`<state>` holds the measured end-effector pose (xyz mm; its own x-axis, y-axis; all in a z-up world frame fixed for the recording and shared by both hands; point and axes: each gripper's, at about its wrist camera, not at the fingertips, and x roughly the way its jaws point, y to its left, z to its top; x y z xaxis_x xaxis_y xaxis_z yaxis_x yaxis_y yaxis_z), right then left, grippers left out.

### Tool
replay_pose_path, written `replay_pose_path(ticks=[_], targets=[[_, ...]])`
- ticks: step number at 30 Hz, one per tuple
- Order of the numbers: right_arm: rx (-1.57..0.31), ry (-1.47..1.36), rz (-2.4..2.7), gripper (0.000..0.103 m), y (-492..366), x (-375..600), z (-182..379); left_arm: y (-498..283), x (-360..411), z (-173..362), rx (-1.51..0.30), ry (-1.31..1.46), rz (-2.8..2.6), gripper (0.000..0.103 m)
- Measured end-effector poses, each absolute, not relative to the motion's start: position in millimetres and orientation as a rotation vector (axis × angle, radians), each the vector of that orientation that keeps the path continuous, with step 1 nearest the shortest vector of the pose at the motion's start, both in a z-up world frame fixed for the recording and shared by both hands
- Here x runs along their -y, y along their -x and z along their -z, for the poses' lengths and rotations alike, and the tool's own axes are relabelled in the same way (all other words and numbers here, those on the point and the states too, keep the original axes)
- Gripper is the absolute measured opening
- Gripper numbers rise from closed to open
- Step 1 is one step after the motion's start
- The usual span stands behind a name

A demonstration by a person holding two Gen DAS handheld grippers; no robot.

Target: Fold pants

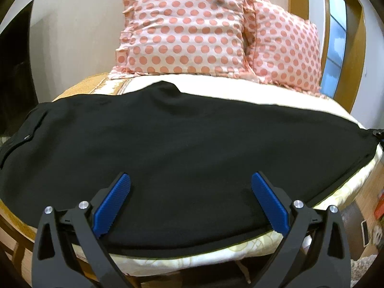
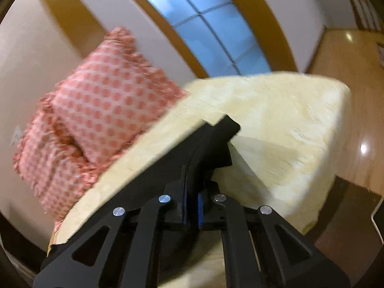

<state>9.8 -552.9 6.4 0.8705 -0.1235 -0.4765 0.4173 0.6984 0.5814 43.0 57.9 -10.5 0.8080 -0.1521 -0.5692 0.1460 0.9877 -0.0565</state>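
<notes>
Pants (image 1: pixel 182 148): black, spread flat across the bed (image 1: pixel 240 260), waistband with a button at far left, fabric running to the right edge.

Left gripper (image 1: pixel 190 200): jaws wide apart, blue pads (image 1: pixel 112 204) hovering over the near hem, nothing between them.

Two pillows (image 1: pixel 182 31) (pink, polka-dotted, frilled) lean against the wall (image 1: pixel 72 24) behind the pants.

Right gripper (image 2: pixel 192 206): jaws pinched together on a black fold of the pants (image 2: pixel 211 139), which rises from the pads to a corner above the cream cover (image 2: pixel 288 120). View blurred.

Room: pale wall, wood-framed window (image 2: pixel 211 24) with blue panes at right, glossy wooden floor (image 2: pixel 348 84) beyond the bed.
</notes>
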Motion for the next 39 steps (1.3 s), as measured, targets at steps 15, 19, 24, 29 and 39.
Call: replay_pose_path(ticks=[15,19,24,29,39], targets=[[-0.416,-0.467,-0.493,0.006,-122.5,296.4,-129.3,-22.6,-101.4,-9.5,-0.533,0.095,0.06,0.101],[-0.593,-0.391,-0.713,0.006,-138.3,196.5,-97.9,-13.6,-114.3,-12.9,-0.52,0.108,0.033,0.101],[-0.861,-0.34,-0.759,0.006,-143.7,135.8,-31.0,-2.2,-137.6,-17.9,-0.497,0.115,-0.036,0.101],[-0.785,-0.341,-0.731,0.006,-137.4,137.9,-46.0,3.4,-163.0,-23.8,-0.466,0.144,-0.107,0.101],[-0.752,-0.156,-0.818,0.006,-97.0,101.1,-54.7,10.2,-195.3,-25.6,-0.459,0.206,-0.2,0.101]])
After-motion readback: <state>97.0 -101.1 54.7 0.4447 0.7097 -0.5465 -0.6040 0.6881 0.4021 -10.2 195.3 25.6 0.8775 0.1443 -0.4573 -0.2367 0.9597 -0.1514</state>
